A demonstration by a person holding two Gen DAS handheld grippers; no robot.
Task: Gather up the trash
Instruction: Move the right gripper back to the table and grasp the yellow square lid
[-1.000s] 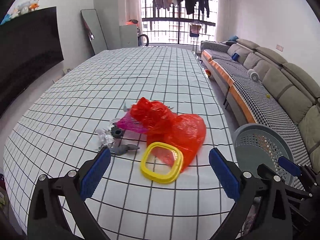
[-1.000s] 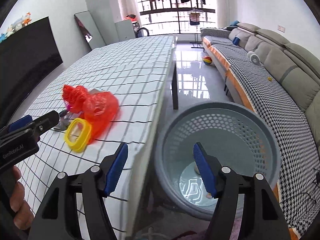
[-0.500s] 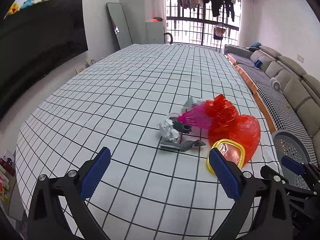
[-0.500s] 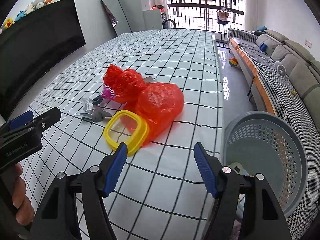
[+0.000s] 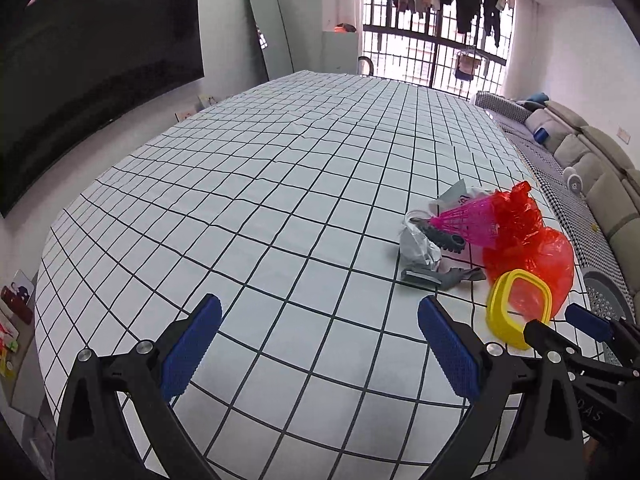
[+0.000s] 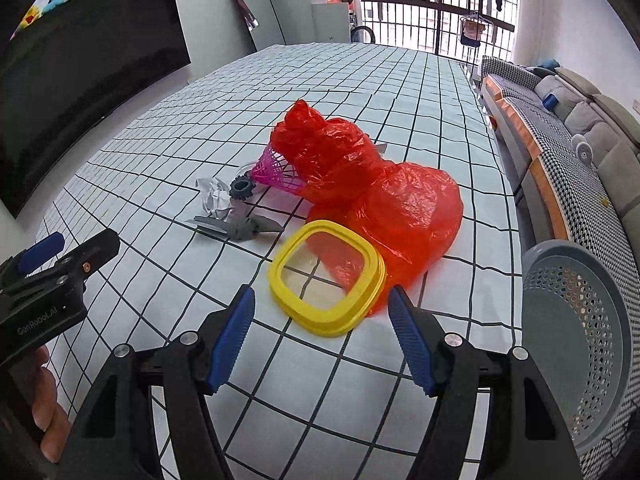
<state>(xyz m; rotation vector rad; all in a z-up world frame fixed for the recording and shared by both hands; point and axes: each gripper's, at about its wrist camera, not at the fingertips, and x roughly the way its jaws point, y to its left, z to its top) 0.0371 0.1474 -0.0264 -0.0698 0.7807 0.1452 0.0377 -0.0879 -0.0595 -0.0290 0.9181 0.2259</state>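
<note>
A heap of trash lies on the checked table: a red plastic bag (image 6: 372,196), a yellow square lid frame (image 6: 326,276), a pink net (image 6: 276,168), a dark gear-like piece (image 6: 242,189), crumpled grey wrappers (image 6: 216,200) and grey scraps (image 6: 244,228). The heap also shows in the left wrist view, with the red bag (image 5: 524,240) and yellow frame (image 5: 518,308) at right. My right gripper (image 6: 322,342) is open and empty, just short of the yellow frame. My left gripper (image 5: 320,344) is open and empty over bare cloth, left of the heap.
A grey perforated waste basket (image 6: 580,320) stands off the table's right edge. Beyond it runs a sofa (image 6: 580,128). A dark TV (image 5: 80,80) is on the left wall. The checked tablecloth (image 5: 280,160) stretches far back toward a window.
Both grippers have swung left, away from the basket and over the table. The right one now faces the yellow frame close up; the left one now points at bare cloth left of the heap.
</note>
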